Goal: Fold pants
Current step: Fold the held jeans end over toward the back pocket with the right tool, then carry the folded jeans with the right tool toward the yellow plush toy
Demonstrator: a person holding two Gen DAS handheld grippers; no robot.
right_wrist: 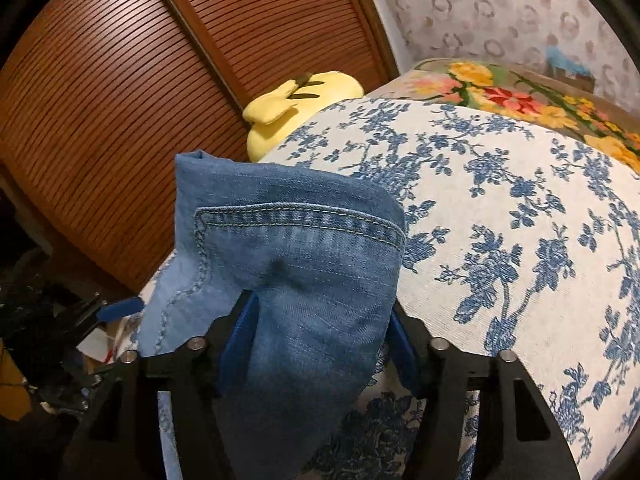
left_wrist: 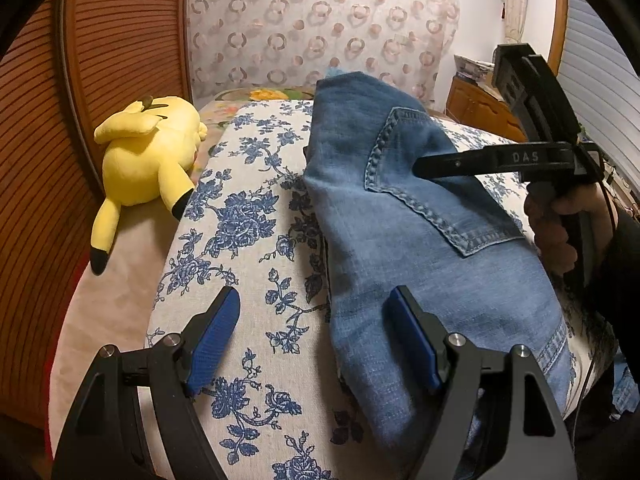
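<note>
Blue denim pants (left_wrist: 404, 216) lie folded in a long bundle on a white cloth with blue flowers (left_wrist: 248, 208), back pocket facing up. My left gripper (left_wrist: 316, 320) is open and empty, its right finger over the near left edge of the pants. My right gripper (right_wrist: 320, 320) has its jaws wide apart with a fold of the pants (right_wrist: 304, 264) lying between the blue pads; it also shows in the left wrist view (left_wrist: 424, 168), held over the pocket by a hand.
A yellow plush toy (left_wrist: 148, 160) lies left of the cloth beside a brown slatted wooden panel (left_wrist: 100, 64). A flowered blanket (right_wrist: 520, 96) lies beyond the cloth. A patterned curtain (left_wrist: 320, 20) hangs behind. A wooden cabinet (left_wrist: 480, 108) stands at the right.
</note>
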